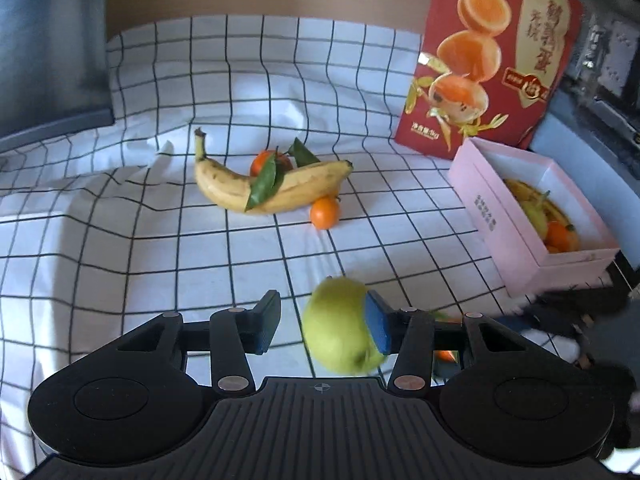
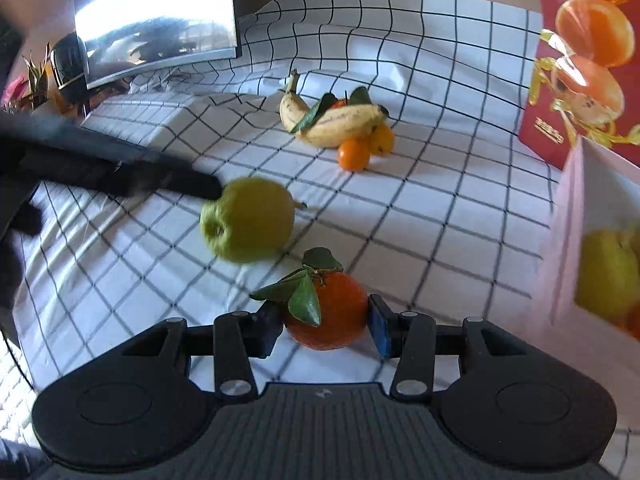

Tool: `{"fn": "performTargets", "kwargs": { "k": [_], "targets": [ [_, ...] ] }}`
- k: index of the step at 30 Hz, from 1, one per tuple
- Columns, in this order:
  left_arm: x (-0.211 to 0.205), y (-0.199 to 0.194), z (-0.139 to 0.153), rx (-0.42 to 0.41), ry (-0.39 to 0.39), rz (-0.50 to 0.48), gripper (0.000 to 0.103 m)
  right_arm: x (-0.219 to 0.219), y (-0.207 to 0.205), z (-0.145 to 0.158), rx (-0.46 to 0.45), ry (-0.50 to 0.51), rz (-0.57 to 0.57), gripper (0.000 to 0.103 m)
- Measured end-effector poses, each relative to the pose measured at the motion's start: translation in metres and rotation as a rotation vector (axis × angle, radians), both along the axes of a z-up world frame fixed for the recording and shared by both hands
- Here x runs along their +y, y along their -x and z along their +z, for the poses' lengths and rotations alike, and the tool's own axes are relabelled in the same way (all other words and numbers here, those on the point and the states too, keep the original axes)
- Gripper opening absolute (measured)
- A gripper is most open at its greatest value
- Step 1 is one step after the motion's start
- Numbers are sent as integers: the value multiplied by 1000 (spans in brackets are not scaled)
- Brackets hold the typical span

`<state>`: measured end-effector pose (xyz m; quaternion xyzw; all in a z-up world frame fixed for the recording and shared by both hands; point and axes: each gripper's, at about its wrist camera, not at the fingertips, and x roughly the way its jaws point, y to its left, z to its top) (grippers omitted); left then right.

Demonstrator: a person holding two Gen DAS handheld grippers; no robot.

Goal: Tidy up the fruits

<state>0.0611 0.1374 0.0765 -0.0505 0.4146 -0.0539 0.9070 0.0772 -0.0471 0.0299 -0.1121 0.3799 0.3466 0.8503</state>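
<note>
- Right gripper (image 2: 324,330): both pads clamped on the leafy mandarin (image 2: 326,312).
- Left gripper (image 1: 322,326): green apple (image 1: 340,324) touches one pad only; grip unconfirmed.
- Pink box (image 1: 520,248) stands right of both; carry level, release low.

Checked cloth (image 1: 360,240), red carton (image 1: 480,60), monitor (image 2: 156,20)

Bare checked cloth (image 1: 120,240) lies open to my left. The banana pile (image 1: 272,184) blocks ahead; the pink box (image 1: 516,248) walls my right.
</note>
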Motion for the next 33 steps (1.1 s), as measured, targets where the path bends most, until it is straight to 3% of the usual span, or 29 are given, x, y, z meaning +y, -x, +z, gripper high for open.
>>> {"fn": "performTargets", "kwargs": {
  "k": [5, 11, 13, 19, 24, 33],
  "targets": [
    [6, -25, -4, 79, 98, 38, 51, -20, 18, 0, -17, 14, -28, 45],
    [-3, -24, -8, 147, 72, 29, 52, -46, 33, -1, -27, 15, -97, 45],
    [-4, -22, -10, 162, 69, 19, 58, -55, 35, -2, -26, 1, -119, 45],
    [-3, -32, -20, 229, 134, 6, 63, -63, 38, -5, -44, -1, -135, 45],
    [-8, -47, -31, 261, 185, 5, 65, -53, 46, -9, -111, 67, -111, 46],
    [-20, -61, -40, 286, 197, -23, 65, -56, 51, -11, -114, 74, -121, 51]
  ]
}}
